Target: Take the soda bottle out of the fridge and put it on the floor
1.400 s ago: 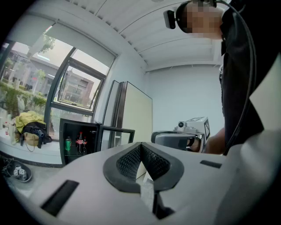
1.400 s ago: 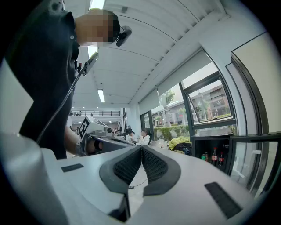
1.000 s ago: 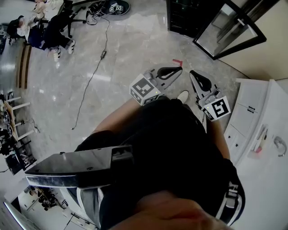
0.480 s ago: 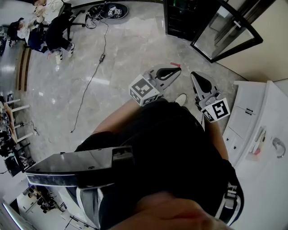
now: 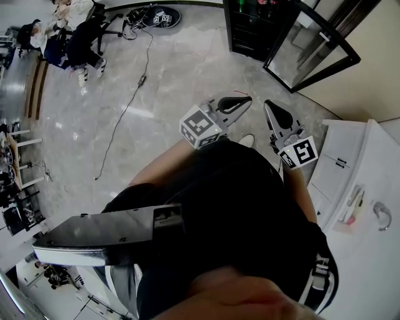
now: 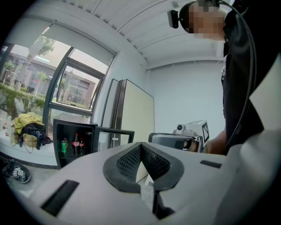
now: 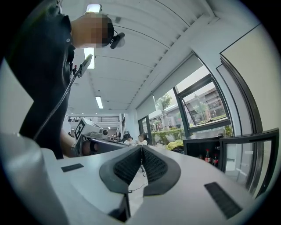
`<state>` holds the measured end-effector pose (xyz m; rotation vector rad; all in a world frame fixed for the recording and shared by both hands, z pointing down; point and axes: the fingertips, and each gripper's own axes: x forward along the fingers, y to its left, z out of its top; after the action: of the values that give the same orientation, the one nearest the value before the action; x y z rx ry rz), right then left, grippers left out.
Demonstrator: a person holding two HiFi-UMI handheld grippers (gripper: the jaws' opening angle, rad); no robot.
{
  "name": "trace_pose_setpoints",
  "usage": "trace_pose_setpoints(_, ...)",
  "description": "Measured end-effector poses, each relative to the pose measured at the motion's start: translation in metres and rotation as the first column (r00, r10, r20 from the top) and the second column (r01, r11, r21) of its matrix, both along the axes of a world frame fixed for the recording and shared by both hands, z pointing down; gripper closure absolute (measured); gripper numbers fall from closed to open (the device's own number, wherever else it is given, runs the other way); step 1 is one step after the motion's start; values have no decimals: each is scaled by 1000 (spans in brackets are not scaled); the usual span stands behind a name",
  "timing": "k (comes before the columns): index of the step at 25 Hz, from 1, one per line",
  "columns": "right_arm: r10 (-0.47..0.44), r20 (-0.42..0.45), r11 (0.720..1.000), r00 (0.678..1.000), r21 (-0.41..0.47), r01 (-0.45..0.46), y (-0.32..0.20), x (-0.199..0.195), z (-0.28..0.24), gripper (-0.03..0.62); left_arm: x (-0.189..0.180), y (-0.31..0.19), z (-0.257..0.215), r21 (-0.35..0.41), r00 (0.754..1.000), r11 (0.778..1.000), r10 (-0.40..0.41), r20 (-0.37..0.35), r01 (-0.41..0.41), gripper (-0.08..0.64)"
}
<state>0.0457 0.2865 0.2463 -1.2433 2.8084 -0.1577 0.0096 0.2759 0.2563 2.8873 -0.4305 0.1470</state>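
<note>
A black mini fridge (image 5: 253,25) stands at the top of the head view with its glass door (image 5: 312,44) swung open. In the left gripper view, two soda bottles (image 6: 76,144) and a green can (image 6: 64,145) stand inside the fridge (image 6: 72,143). The right gripper view shows the bottles (image 7: 207,157) too. My left gripper (image 5: 247,98) and right gripper (image 5: 267,103) are held side by side in front of my body, well short of the fridge. Both are shut with nothing between the pads (image 6: 140,146) (image 7: 141,147).
White cabinets (image 5: 362,187) run along the right. A cable (image 5: 125,106) trails over the marble floor toward seated people (image 5: 62,31) at the upper left. A round stand with marker cubes (image 5: 159,14) lies near the fridge. My shoe (image 5: 245,140) shows below the grippers.
The fridge and its door have slid further into the head view as I move toward them. Both grippers stay shut and side by side.
</note>
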Motion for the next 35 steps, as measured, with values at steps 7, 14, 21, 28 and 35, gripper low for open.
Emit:
trace_pose_setpoints(7,-55,-14,998,998,-11,54,-7,22,10,578,20,-3,1,0,998,998,-60,16,60,560)
trace_pose_setpoints(14,-56,-7,998,998,-22,55,-29,25,16,578,24,-25,7,-8,997,997,-77,26,77,560)
trace_pose_setpoints(21,-35,-39,999,999,-40,33,-81,18,24,578,18,-80,16,-14,998,998,-63,7,63,560)
trace_pose_setpoints(28,-8,-78,997,997,-79,2,-160,-3,33,578,2,-163,24,-25,1000,999,-26,-15,25,560)
trace_pose_setpoints(35,57,-85,993,995,-97,-65,-229,-21,38,578,-18,-233,29,-25,1000,999,26,-10,-27,560)
